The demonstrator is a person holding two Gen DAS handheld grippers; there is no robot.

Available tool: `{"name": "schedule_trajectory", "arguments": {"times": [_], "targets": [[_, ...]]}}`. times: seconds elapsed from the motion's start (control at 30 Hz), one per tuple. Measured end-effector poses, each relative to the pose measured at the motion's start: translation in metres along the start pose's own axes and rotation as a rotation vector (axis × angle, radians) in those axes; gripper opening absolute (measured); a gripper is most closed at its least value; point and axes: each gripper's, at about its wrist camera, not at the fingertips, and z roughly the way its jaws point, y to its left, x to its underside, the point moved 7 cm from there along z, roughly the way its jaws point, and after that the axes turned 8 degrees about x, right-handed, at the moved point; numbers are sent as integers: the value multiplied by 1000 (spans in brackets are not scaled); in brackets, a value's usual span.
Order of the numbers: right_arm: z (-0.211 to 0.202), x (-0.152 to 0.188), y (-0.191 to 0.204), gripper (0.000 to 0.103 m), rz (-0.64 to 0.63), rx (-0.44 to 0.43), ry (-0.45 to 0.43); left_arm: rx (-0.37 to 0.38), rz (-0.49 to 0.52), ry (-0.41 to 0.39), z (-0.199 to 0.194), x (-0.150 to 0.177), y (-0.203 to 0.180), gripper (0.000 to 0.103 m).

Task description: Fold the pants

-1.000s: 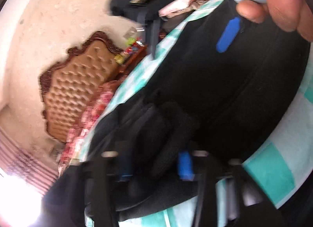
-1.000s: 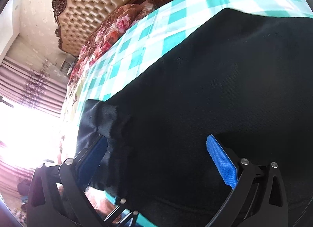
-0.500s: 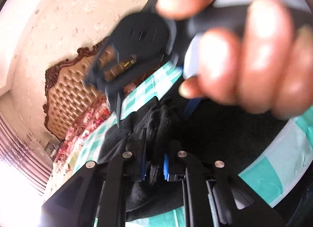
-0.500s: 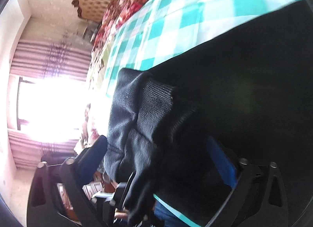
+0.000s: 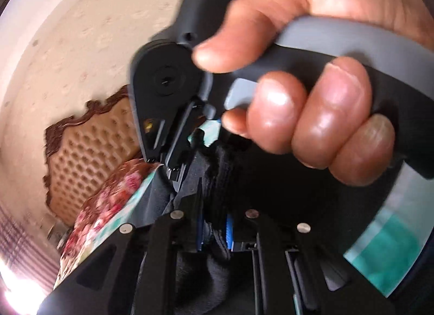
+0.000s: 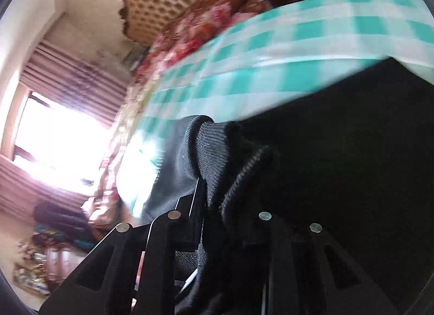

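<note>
A: Where are the pants from your seat?

B: Spread black over the checked sheet on the bed, with one ribbed edge bunched up and lifted into both claws. On my right wrist view the cuff stands in folds right at the fingers.

A: And the right gripper?

B: I've just been closing it. The jaws are drawn together and clamped on that bunched cuff; cloth fills the gap and hangs below them.

A: Left gripper?

B: Pinched on the pants too. I see both blue pads pressing a thick wad of black fabric, with more of it spilling down in front of the camera.

A: What's crowding your left view?

B: The right hand, wrapped round the grey handle, fingers curled under it. Its black body sits just above the fabric I'm holding, so the two tools are close together.

A: Beyond that?

B: A tufted headboard, a floral cover beside the sheet, and striped curtains round a bright window
</note>
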Motion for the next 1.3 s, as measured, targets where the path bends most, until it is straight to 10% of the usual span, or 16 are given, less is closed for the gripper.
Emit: {"name": "schedule_trajectory", "arguments": {"times": [0.2, 0.73, 0.87, 1.0, 1.13, 1.3], "targets": [[13, 13, -37, 28, 124, -81, 23, 29, 67, 24, 16, 7, -28, 13], [-2, -11, -51, 17, -2, 68, -73, 3, 124, 10, 40, -14, -46, 13], [-2, -7, -52, 18, -22, 96, -96, 25, 46, -30, 20, -15, -32, 60], [-4, -3, -50, 19, -45, 148, -115, 64, -152, -86, -37, 4, 6, 60], [-3, -3, -50, 21, -44, 200, -128, -9, -399, -30, -76, 60, 68, 33], [-29, -5, -49, 49, -54, 451, -200, -137, -483, 91, -86, 136, 111, 33]]}}
